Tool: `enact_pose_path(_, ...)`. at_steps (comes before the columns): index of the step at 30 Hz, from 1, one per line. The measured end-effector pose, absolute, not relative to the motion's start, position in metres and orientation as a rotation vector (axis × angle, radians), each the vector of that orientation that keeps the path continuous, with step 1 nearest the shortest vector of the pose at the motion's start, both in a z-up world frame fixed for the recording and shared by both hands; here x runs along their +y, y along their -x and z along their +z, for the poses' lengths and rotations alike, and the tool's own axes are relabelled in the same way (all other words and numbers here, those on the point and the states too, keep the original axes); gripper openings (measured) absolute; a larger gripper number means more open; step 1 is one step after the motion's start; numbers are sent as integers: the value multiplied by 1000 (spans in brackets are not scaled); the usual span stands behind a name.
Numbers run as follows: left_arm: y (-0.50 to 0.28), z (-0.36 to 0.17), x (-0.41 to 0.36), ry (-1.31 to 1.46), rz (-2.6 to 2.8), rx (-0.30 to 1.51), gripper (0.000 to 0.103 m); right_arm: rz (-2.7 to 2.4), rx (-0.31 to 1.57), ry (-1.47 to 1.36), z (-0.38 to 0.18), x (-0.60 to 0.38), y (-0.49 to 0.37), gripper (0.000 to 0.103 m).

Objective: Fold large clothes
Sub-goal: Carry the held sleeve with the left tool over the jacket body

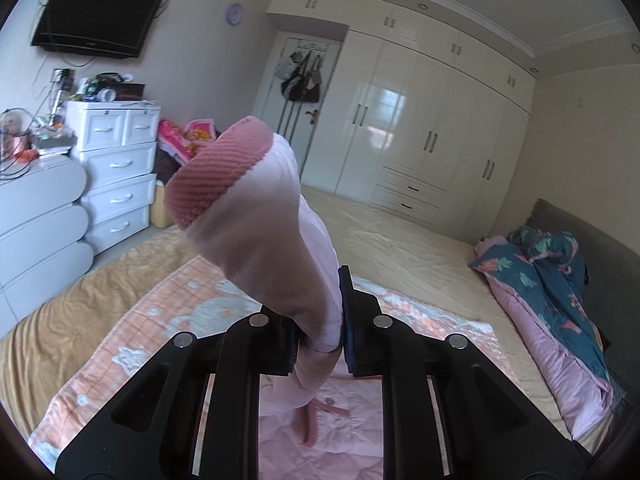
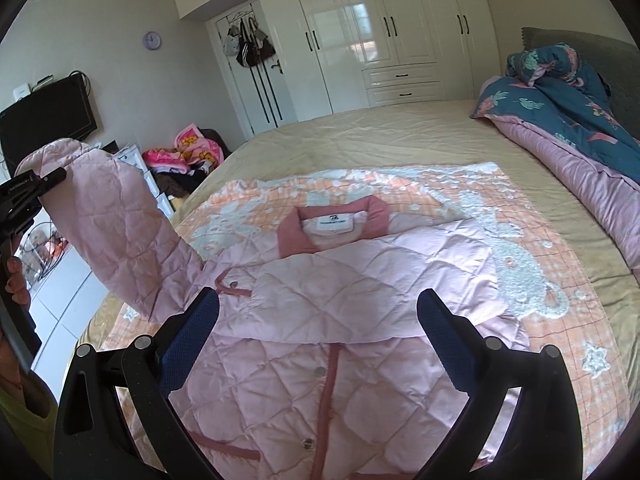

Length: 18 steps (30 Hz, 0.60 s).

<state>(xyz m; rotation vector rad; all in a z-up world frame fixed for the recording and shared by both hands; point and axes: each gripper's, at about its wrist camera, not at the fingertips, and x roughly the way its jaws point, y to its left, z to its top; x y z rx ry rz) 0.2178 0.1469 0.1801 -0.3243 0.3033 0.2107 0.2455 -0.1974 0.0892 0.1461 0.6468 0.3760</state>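
A pink quilted jacket [image 2: 320,368] lies front-up on an orange patterned blanket [image 2: 560,320] on the bed, collar [image 2: 332,224] toward the wardrobe. Its right sleeve is folded across the chest. My left gripper [image 1: 318,344] is shut on the left sleeve [image 1: 280,216] and holds it raised above the bed, the darker pink ribbed cuff [image 1: 212,176] standing up; the lifted sleeve [image 2: 116,232] and that gripper [image 2: 24,188] show at the left of the right wrist view. My right gripper [image 2: 318,320] is open and empty, hovering over the jacket's middle.
A rolled blue and pink duvet [image 2: 568,112] lies along the headboard side. White drawers [image 1: 116,168] and a wall TV [image 1: 100,12] stand to the left. A white wardrobe [image 2: 380,32] lines the far wall. The tan bedsheet [image 2: 360,140] spreads beyond the blanket.
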Motion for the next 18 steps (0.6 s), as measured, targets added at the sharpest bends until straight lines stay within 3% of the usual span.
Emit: enact_pose_path(18, -258, 157, 51, 194, 77, 367, 9, 325, 650, -199, 77, -250, -250, 99)
